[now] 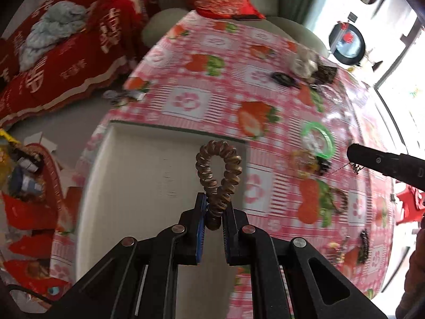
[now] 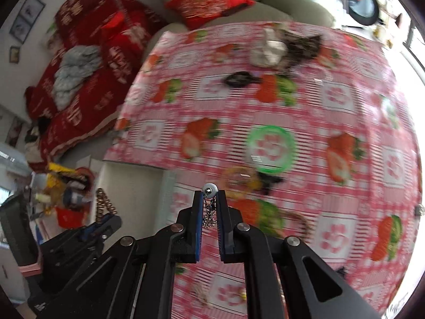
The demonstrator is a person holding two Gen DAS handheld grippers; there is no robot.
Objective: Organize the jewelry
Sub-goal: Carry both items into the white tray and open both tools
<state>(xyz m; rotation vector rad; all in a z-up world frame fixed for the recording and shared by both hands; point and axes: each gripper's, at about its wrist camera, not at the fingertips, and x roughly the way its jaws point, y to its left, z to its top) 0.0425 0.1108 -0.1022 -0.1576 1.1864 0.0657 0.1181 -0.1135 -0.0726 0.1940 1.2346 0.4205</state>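
A: Left gripper [image 1: 214, 207] is clamped shut on the coil hair tie [image 1: 218, 175]. The loop is held straight out past the fingertips, long axis in line with them, above the white surface [image 1: 148, 175]

B: Right gripper [image 2: 211, 199] is pinched on a small earring [image 2: 209, 189], stud up at the tips, chain hung back between the pads, over the pink tablecloth [image 2: 345, 106]

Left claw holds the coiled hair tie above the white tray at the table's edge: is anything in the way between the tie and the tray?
Nothing visible. The left claw is shut on the coiled hair tie, and the white tray beneath it looks bare. The green bangle and other pieces lie off to the side on the tablecloth.
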